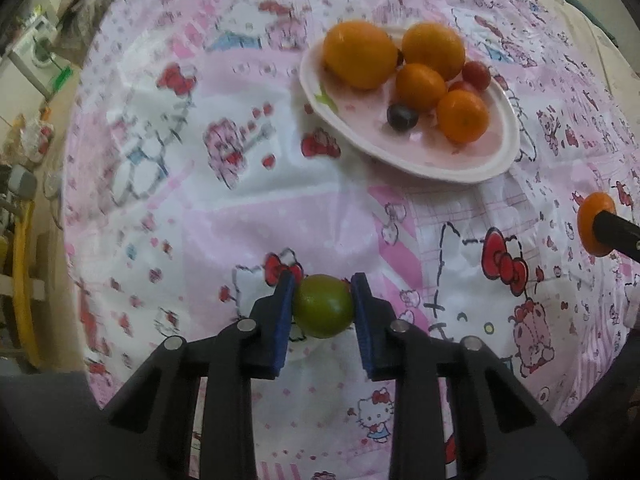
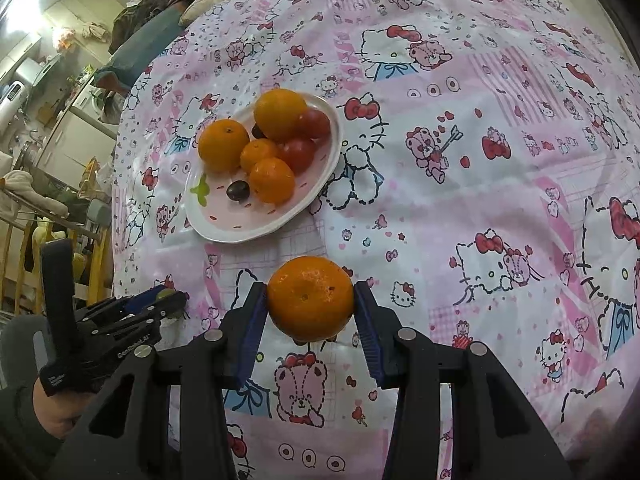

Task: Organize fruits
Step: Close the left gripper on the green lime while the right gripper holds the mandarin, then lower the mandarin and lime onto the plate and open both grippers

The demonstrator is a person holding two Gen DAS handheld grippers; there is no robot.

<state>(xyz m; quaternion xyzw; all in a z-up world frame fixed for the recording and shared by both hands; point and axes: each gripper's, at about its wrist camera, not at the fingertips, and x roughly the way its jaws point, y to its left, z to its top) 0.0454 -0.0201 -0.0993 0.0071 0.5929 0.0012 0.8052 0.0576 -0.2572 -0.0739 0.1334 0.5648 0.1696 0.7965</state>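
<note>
Gripping one fruit in each tool, the person appears to be midway through gathering loose fruit onto a plate. The left gripper (image 1: 323, 306) points steeply down at a table covered by a pink cartoon-cat tablecloth (image 1: 224, 216); its blue pads (image 1: 285, 308) are closed snugly against both sides of a small green lime (image 1: 323, 306), which sits low over the cloth, though whether it is lifted clear cannot be told. The right gripper (image 2: 310, 304) stands partly open around a wider fruit, its pads pressing the two flanks of an orange mandarin (image 2: 310, 304) held just above the cloth. Beyond both tools, toward the middle of the table, lies an oval white and pink plate (image 2: 224, 232). It already carries two large oranges (image 2: 280, 114), two smaller mandarins (image 2: 272, 180), two red cherry tomatoes (image 2: 298, 154) and a dark grape (image 2: 238, 191), crowded toward its far half. The near half of the plate is bare. Judging by this, the picking-up step looks finished for both fruits, and the next move calls for carrying each forward over the plate's near rim, lowering it onto the bare patch, and releasing gently so the round fruit does not roll off or knock the pile. The two tools are near each other, so taking turns would avoid a collision.
</note>
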